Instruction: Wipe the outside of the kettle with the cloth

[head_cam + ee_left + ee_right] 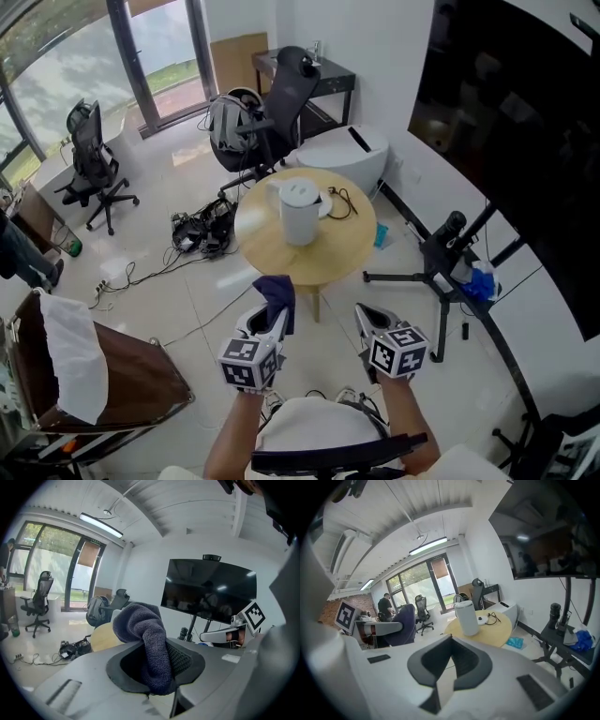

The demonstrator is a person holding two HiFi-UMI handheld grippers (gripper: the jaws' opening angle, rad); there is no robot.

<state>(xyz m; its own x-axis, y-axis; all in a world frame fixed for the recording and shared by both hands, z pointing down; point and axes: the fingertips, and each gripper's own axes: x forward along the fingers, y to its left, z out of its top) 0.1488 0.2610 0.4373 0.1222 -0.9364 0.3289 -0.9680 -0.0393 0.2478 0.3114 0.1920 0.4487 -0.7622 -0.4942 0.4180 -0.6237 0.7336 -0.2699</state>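
Left tool is seen low and left of centre in the head view, its jaws clamped on a dark blue cloth. In the left gripper view the cloth is pinched between the pads and bunched above them, folding over toward the left of the frame. Right tool is held beside it, low and right of centre. In the right gripper view its jaws are closed together with nothing between them. Both tools are held in the air, short of the table, and are pointed toward it. A marker cube is carried on each.

White kettle is found upright on the round wooden table, near the middle of the head view and left of the tabletop's centre. Its lid is on and its handle is turned toward the right of the frame. Cloth and kettle are well apart. A black cable is laid on the table just right of the kettle.

Noted around the table:
- a black office chair at upper left
- a backpack at upper centre
- a black tripod at right
- a dark screen at upper right
- a teal item on the floor by the table's right edge; what it is cannot be told
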